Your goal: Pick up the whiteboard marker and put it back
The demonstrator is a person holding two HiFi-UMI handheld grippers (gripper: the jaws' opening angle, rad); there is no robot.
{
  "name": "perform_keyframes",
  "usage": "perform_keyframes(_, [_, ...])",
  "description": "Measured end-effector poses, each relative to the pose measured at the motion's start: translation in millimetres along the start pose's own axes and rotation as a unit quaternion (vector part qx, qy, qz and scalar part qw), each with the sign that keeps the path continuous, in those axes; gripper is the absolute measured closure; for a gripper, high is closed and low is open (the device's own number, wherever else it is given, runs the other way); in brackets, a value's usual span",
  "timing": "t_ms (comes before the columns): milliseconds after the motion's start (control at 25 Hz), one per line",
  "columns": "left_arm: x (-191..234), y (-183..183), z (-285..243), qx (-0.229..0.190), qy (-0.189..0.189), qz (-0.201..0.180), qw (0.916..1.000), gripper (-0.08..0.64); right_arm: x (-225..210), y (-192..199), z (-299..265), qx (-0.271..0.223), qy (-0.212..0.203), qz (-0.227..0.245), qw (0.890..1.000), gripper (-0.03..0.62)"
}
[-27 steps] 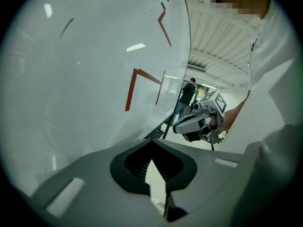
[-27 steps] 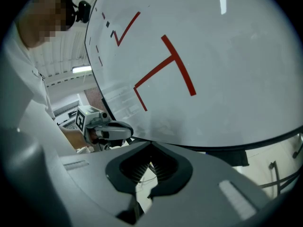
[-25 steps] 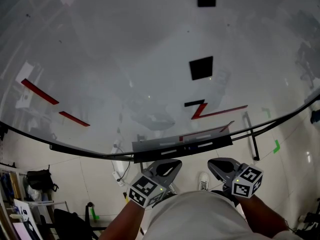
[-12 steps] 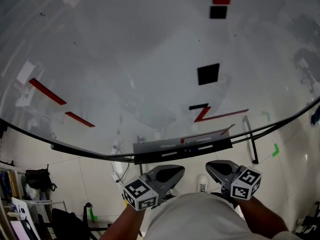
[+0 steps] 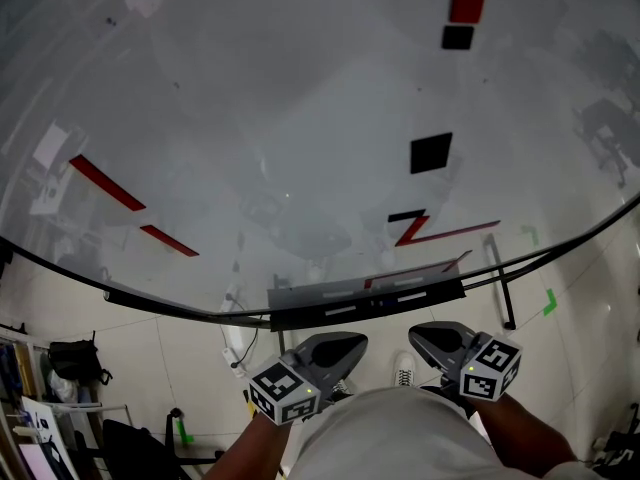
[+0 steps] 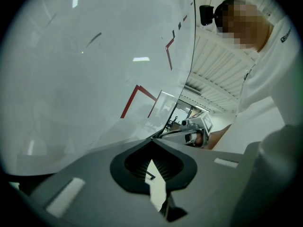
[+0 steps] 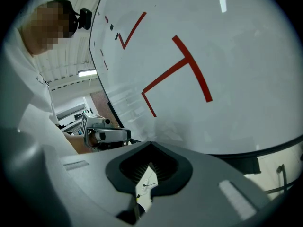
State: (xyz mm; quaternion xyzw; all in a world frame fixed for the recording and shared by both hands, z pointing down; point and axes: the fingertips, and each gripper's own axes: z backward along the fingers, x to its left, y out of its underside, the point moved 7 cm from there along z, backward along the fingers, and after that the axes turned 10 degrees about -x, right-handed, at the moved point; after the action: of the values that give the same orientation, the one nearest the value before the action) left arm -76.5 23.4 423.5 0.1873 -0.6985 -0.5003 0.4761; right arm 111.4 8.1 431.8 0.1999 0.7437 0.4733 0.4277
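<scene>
The left hand-held gripper (image 5: 350, 343) and right hand-held gripper (image 5: 425, 333) hang low at the waist, jaws together and empty. The whiteboard marker isn't discernible; it probably lies on the dark grey tray (image 5: 300, 296) under the glossy white whiteboard (image 5: 250, 118).

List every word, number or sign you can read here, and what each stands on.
No words or numbers are legible.
On whiteboard: red and black strokes only, one a Z-shaped mark.
On left hand-held gripper and right hand-held gripper: square marker patterns, no text.
On shirt: print too small to read.
</scene>
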Motion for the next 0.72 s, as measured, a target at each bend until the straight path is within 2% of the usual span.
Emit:
perform_keyframes(280, [1, 0, 5, 0.004, 0.022, 0.002, 0.9997, 0.545, 9, -2, -3, -0.012, 0.018, 0.007, 1.0, 0.591])
perform_keyframes(720, [-7, 11, 19, 0.03, 0.081, -0.001, 0.9963, 0.544, 46, 9, 10, -0.056, 0.084, 0.0, 0.995, 0.591])
